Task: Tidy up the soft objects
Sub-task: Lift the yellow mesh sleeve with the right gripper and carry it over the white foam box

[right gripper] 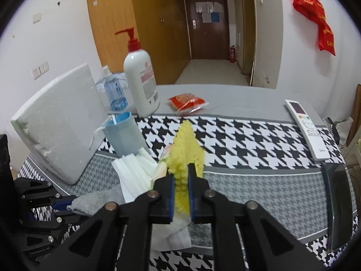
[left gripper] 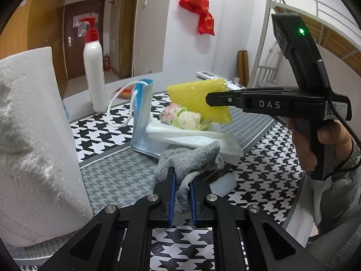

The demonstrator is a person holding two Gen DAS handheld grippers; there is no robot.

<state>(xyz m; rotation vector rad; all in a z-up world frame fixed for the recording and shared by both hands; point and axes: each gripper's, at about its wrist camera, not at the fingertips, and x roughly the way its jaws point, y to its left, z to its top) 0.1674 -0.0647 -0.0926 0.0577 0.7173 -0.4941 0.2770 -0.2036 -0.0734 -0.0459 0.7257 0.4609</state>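
Note:
My left gripper (left gripper: 182, 181) is shut on a grey knitted cloth (left gripper: 189, 158) at the near edge of a pile of soft things. My right gripper (right gripper: 181, 176) is shut on a yellow sponge cloth (right gripper: 186, 144) and holds it on edge above the pile; it also shows in the left wrist view (left gripper: 198, 100). Under it lie a floral tissue pack (left gripper: 180, 116), white tissues (left gripper: 191, 135) and a blue face mask (left gripper: 142, 115) standing upright. The right gripper shows from the side in the left wrist view (left gripper: 208, 99).
A big paper towel roll (left gripper: 33, 140) stands close on the left. A white pump bottle (right gripper: 141, 83), a blue bottle (right gripper: 114, 92), a red packet (right gripper: 187, 102), a remote (right gripper: 306, 128) and a black phone (right gripper: 338, 205) lie on the houndstooth table cloth (right gripper: 259, 142).

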